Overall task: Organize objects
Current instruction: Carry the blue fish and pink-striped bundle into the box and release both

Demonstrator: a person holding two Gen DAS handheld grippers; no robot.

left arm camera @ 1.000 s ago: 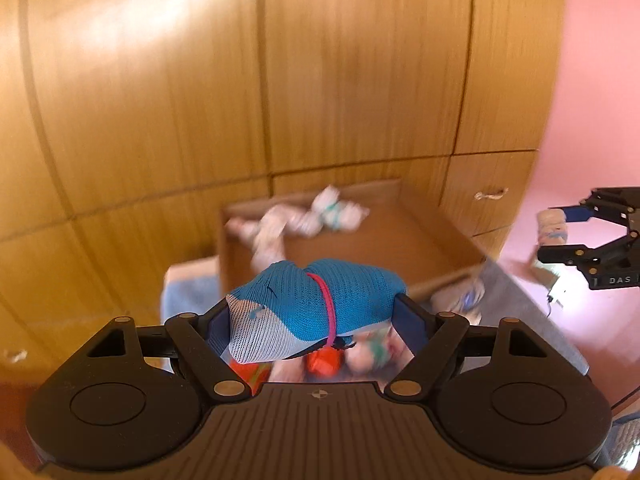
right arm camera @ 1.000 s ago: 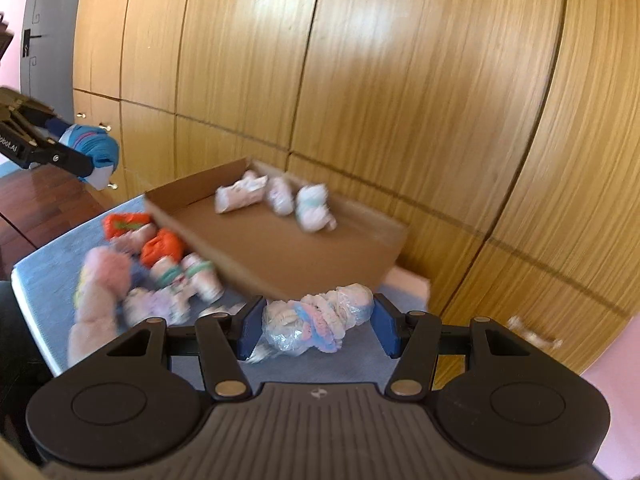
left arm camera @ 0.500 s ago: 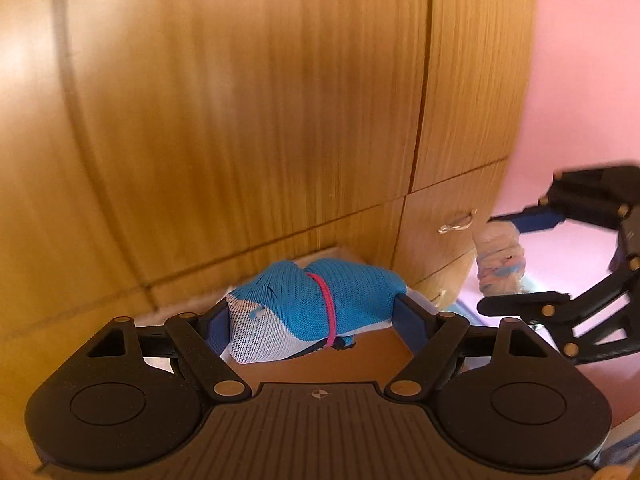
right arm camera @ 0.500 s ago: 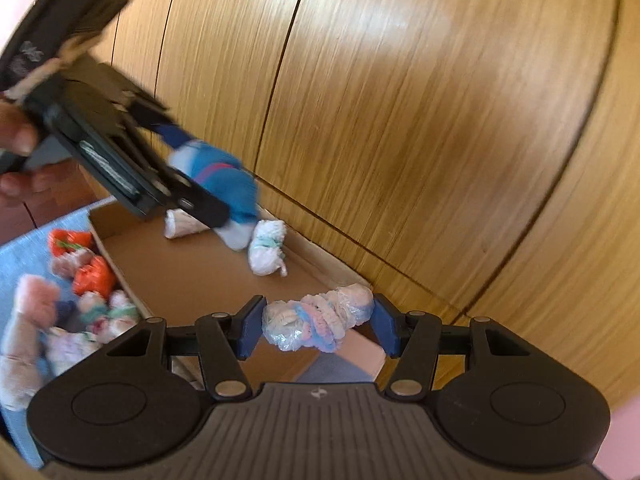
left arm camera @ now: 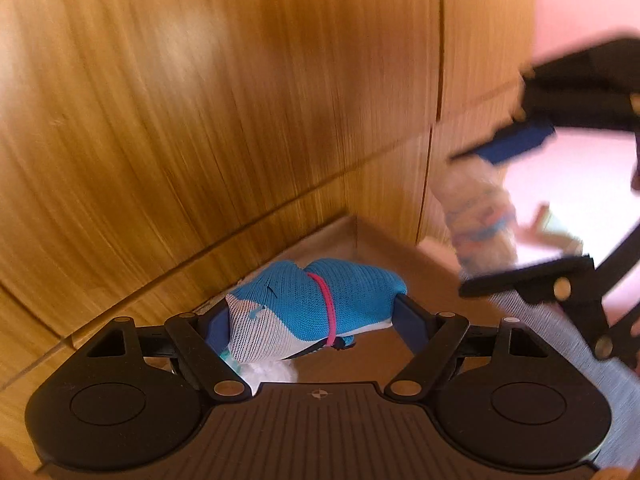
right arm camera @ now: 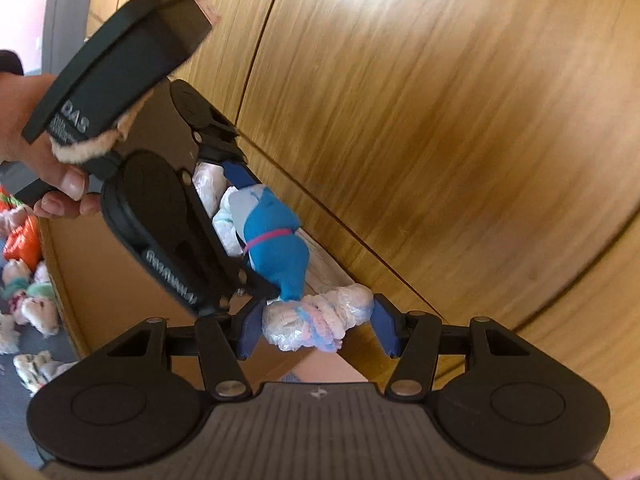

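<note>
In the left wrist view, the left gripper point(left arm camera: 316, 316) fills the bottom of the frame, its blue pads clenched on a blue sock bundle point(left arm camera: 316, 304) of turquoise and white knit bound with a pink band. The bundle lies crosswise between the pads at lower centre. Just below it a bit of white fluffy fabric point(left arm camera: 272, 372) shows on the brown floor of a cardboard box point(left arm camera: 376, 248), whose far corner rises just above the bundle at centre frame. To the right, blurred, the right gripper point(left arm camera: 508, 208) hangs over the box's right edge, grasping a pale fuzzy bundle point(left arm camera: 480, 216) held upright between its upper and lower pads. Behind everything, wooden cabinet doors point(left arm camera: 200, 100) cover the upper left and centre, with a pink wall point(left arm camera: 580, 8) at upper right.

In the right wrist view, the right gripper point(right arm camera: 316, 324) at the bottom clamps the pale fuzzy bundle point(right arm camera: 316, 320), white with pink and blue strands, at lower centre. Just above and to its left, the left gripper point(right arm camera: 256, 236) reaches in from the upper left, held by a hand point(right arm camera: 40, 160) at the left edge, with the blue sock bundle point(right arm camera: 276, 240) in its grip; that bundle's lower end looks to touch the pale one. Under them lies the cardboard box point(right arm camera: 64, 292), with white bundles point(right arm camera: 216, 196) at its far side. More small bundles point(right arm camera: 28, 280), orange and pastel, lie on the grey surface point(right arm camera: 16, 384) outside the box at far left.
</note>
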